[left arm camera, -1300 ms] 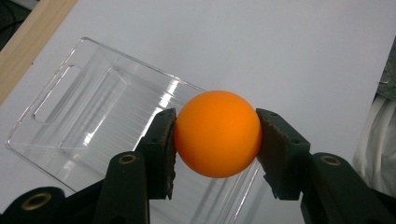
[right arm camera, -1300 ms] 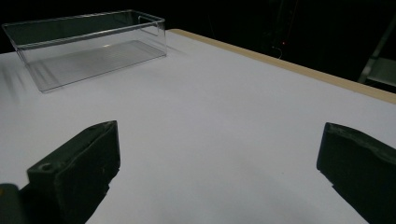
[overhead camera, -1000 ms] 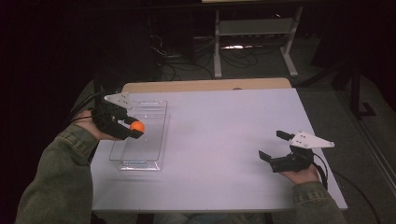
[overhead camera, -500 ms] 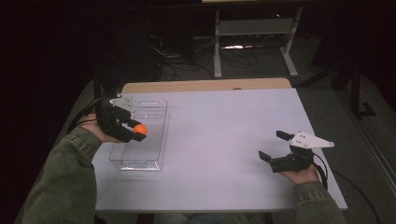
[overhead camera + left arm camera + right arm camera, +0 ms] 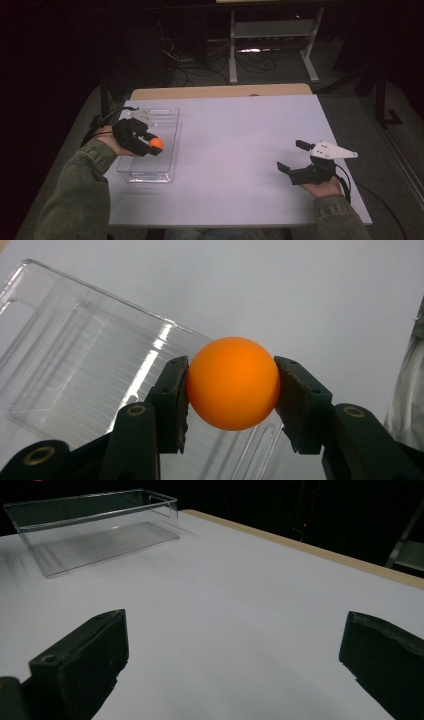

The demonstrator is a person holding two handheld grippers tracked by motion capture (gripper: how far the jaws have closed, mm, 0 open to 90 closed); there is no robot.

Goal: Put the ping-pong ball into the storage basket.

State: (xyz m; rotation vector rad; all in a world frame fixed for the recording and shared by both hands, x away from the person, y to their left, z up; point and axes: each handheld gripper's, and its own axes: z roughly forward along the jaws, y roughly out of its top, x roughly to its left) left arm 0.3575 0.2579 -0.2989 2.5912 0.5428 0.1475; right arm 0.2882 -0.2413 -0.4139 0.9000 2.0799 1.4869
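At the left of the high view, a forearm in an olive-green sleeve (image 5: pixel 80 185) enters from the bottom edge and carries the left hand-held gripper (image 5: pixel 150 145). Its two black jaws are pinched on an orange ball (image 5: pixel 156 144). In the left gripper view the ball (image 5: pixel 233 383) sits squarely between the two pads, touching both, with the rounded top and bottom of the ball exposed above and below them. The ball is held above the clear plastic bin (image 5: pixel 165 125), over its open interior and toward its right wall; it does not rest on the bin floor. The bin is a long, transparent, rectangular container standing on the left portion of the white surface (image 5: pixel 240 150). In the left gripper view the ribbed floor and rim of the bin (image 5: pixel 65 365) lie behind and beneath the ball.

The middle of the surface is bare white. A tan strip runs along its far edge.

At the right, the right hand-held gripper (image 5: pixel 292 156) is held low over the surface near its right front corner, well apart from the bin. Its jaws are spread wide with nothing between them. A grey three-cornered plate (image 5: pixel 332 150) sits on top of it. In the right gripper view the two black jaws stand far apart at the lower corners, and the bin (image 5: pixel 100 527) appears farther off at upper left.
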